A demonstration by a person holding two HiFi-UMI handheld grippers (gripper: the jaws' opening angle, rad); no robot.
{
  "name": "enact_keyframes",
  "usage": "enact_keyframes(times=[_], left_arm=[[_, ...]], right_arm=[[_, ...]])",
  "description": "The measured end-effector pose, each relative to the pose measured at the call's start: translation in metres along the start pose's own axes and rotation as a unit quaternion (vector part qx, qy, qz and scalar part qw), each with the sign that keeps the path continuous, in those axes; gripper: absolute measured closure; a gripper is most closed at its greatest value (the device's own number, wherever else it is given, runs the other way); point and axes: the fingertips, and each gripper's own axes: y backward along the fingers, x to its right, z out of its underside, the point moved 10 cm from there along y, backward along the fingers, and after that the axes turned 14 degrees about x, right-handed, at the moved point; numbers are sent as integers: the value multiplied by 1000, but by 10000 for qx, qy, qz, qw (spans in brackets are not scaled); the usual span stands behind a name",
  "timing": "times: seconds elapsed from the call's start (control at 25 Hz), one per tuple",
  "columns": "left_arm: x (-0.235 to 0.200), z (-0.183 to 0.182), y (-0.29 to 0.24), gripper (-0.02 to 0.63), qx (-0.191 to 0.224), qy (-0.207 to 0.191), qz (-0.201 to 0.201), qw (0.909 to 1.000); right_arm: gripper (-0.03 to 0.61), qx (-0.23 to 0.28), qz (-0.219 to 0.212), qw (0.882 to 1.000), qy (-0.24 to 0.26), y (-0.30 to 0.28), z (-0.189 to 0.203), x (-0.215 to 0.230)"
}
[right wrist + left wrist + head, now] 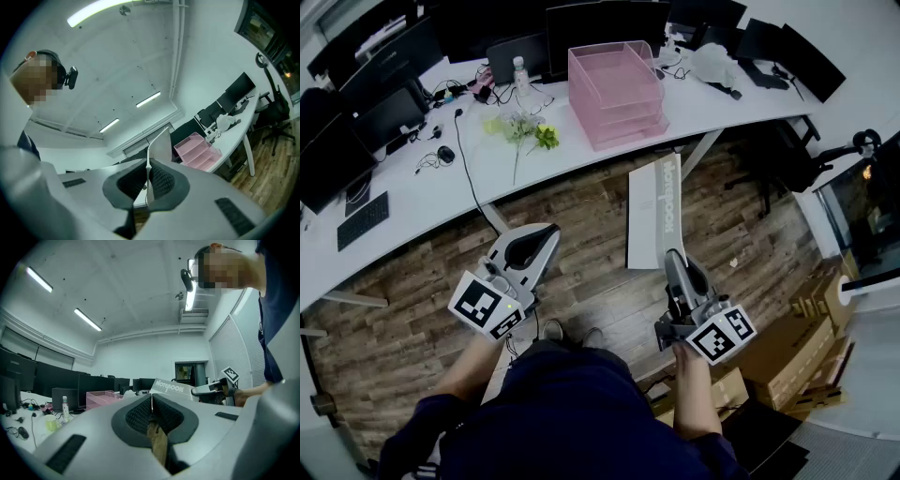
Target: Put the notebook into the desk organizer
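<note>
**A person is holding a white notebook in hand-held tongs above an office floor.**

At the lower left of the head view, the left gripper (546,234) is keeping its jaws pressed together with nothing between them. At the lower right, the right gripper (670,258) is pinching the near edge of the notebook (654,211). The notebook is reaching up to the centre of the frame, over the wooden floor (581,220) and short of the curved white desk (431,187). At upper centre, the pink desk organizer (617,94) is sitting on that desk, apart from the notebook. Flowers (523,131) and a bottle (519,73) are lying to its left, and dark monitors (600,26) are lining the top edge.
</note>
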Motion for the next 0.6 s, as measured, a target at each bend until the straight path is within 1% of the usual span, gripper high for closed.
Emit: enact_keyframes(times=[0.32,0.6], left_arm=[[5,2,-7,583,6,21,24,10000],[12,6,-12,583,-39,36,12,10000]], right_arm=[[568,-16,56,10000,-15,5,-3,6],[566,-10,-2,10000,31,9,-5,9]])
